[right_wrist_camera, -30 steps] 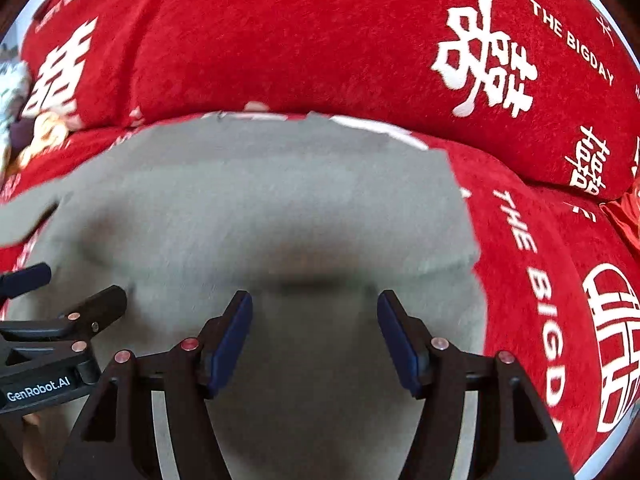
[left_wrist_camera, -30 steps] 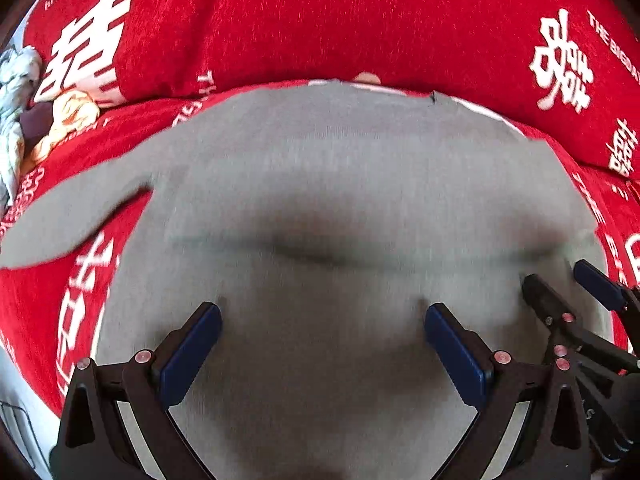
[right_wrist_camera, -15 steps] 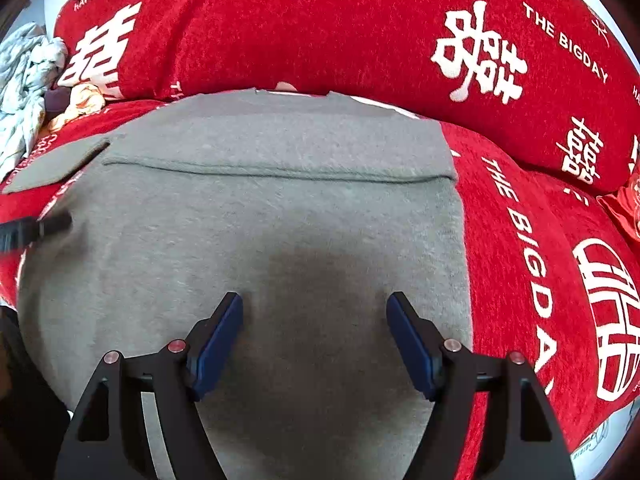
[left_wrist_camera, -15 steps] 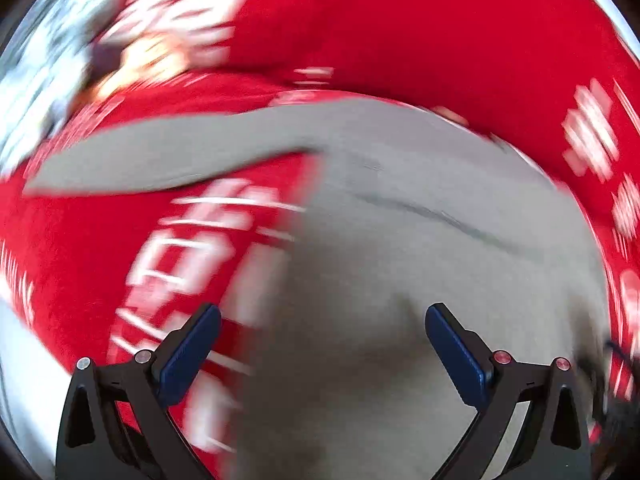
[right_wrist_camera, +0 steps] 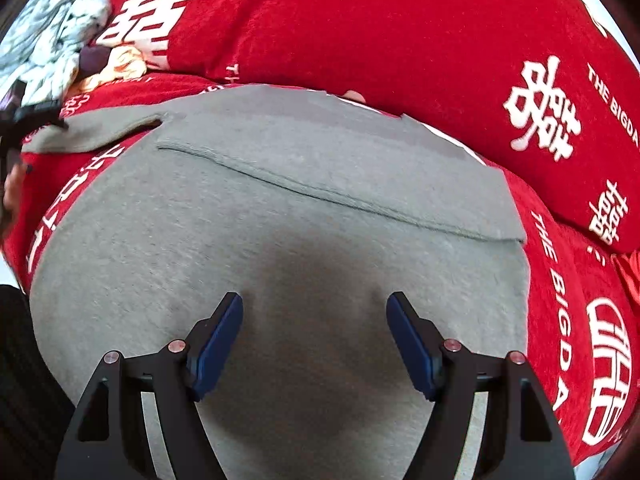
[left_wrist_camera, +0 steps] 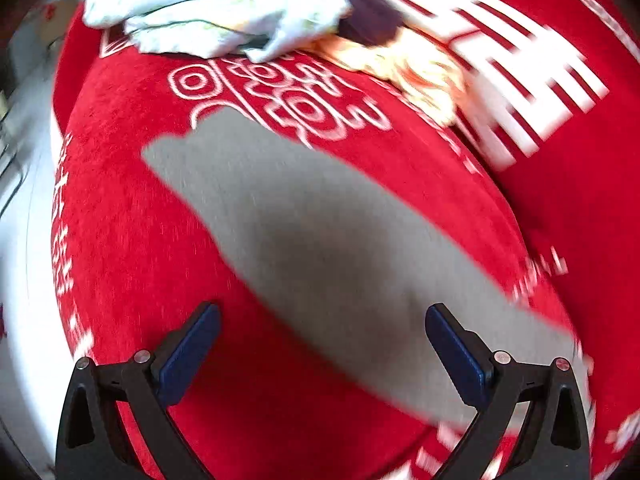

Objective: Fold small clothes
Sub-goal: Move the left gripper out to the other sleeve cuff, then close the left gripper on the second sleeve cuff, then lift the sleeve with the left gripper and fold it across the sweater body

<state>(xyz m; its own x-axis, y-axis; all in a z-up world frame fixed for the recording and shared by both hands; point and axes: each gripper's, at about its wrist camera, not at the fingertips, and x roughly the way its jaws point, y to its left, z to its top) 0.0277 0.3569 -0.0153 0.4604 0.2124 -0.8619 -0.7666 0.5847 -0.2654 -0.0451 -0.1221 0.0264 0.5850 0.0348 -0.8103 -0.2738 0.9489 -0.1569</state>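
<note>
A grey top lies flat on the red sofa cover, its far part folded over along a hem line. My right gripper hovers just above the top's near middle, open, with nothing between its pads. One grey sleeve sticks out sideways over the red cover. My left gripper stands open over that sleeve, the cloth running between its blue pads without being pinched. In the right wrist view the sleeve reaches to the left, where a hand shows at the edge.
A heap of pale, dark and orange clothes lies beyond the sleeve's end, also seen as a heap at the far left. The red back cushion with white lettering rises behind the top. The sofa's left edge drops off beside the sleeve.
My left gripper has swept left off the top's body and rolled, now over the sleeve near the clothes heap. My right gripper's jaws have widened a little and it shifted slightly.
</note>
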